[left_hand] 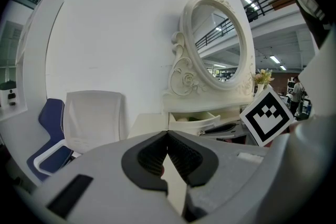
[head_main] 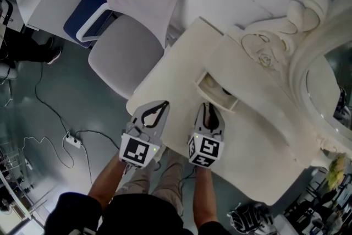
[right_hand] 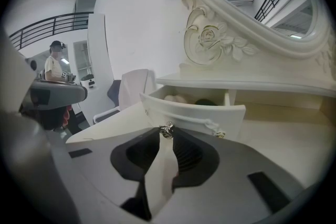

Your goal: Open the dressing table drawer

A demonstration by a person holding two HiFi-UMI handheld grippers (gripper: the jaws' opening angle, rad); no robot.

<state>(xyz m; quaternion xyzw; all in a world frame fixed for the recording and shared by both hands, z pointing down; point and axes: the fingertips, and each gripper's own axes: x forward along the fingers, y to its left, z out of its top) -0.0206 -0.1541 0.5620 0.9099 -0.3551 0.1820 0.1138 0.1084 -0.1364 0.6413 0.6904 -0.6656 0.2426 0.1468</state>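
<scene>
Your right claw (right_hand: 166,139) is clenched, its tips seemingly pinching the small metal knob (right_hand: 167,130) on the drawer (right_hand: 195,113) front. Your left claw (left_hand: 168,135) is closed on nothing and hovers just beside the right one at the table (head_main: 181,58) edge. The drawer stands partway out of the unit beneath the oval mirror (left_hand: 218,44), with pale and dark contents inside. A white chair (head_main: 137,19) stands beyond the table's left end.
</scene>
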